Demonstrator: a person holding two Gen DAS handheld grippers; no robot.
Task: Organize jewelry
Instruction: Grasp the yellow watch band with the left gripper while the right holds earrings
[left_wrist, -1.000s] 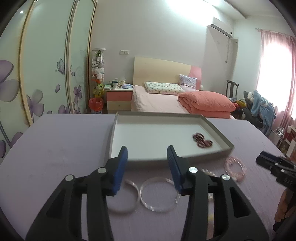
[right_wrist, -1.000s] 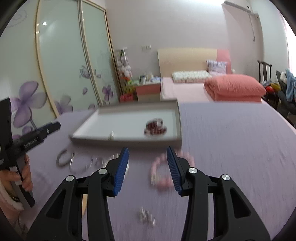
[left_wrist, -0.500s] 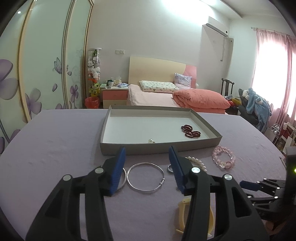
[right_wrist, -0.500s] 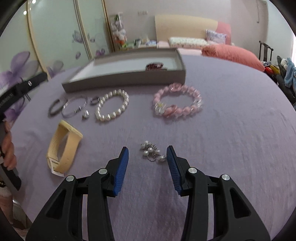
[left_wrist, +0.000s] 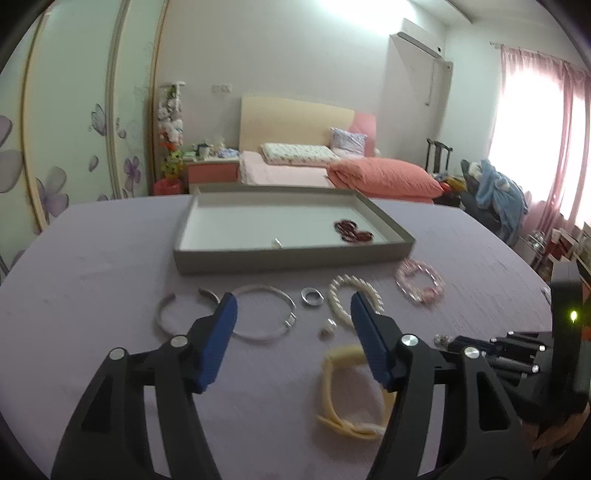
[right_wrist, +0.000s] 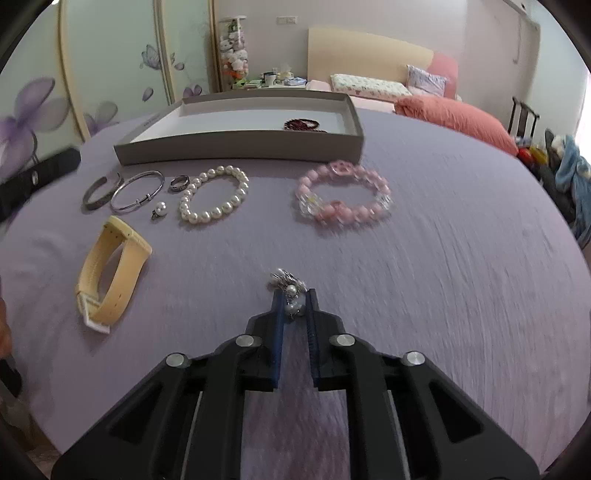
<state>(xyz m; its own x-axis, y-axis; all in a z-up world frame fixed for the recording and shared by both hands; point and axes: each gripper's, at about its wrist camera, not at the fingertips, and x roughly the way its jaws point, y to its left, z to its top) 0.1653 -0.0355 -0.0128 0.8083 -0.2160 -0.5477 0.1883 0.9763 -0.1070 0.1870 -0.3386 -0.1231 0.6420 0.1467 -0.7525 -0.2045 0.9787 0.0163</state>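
A grey tray (left_wrist: 295, 254) (right_wrist: 236, 147) with a white floor stands on the purple cloth and holds a dark red bracelet (left_wrist: 351, 230) (right_wrist: 304, 124) and a small pearl piece (left_wrist: 276, 243). In front of it lie a silver cuff (right_wrist: 96, 194), a silver bangle (right_wrist: 137, 190), a ring (right_wrist: 180, 183), a pearl pendant (right_wrist: 159, 209), a white pearl bracelet (right_wrist: 213, 197), a pink bead bracelet (right_wrist: 343, 199) and a yellow strap (right_wrist: 110, 271). My right gripper (right_wrist: 294, 301) is shut on a small pearl cluster (right_wrist: 290, 290) low on the cloth. My left gripper (left_wrist: 291, 308) is open and empty above the bangle (left_wrist: 264, 317).
The table is round and its edge falls away close on the right and at the front. Behind it are a bed (left_wrist: 332, 170) with pink bedding, a nightstand (left_wrist: 212, 170) and sliding wardrobe doors (left_wrist: 74, 110). The left gripper's body (right_wrist: 33, 181) shows at the right wrist view's left edge.
My right gripper has dropped to the cloth and closed on the pearl cluster that lay between its open jaws. My left gripper has pulled back from the tray and stays open.
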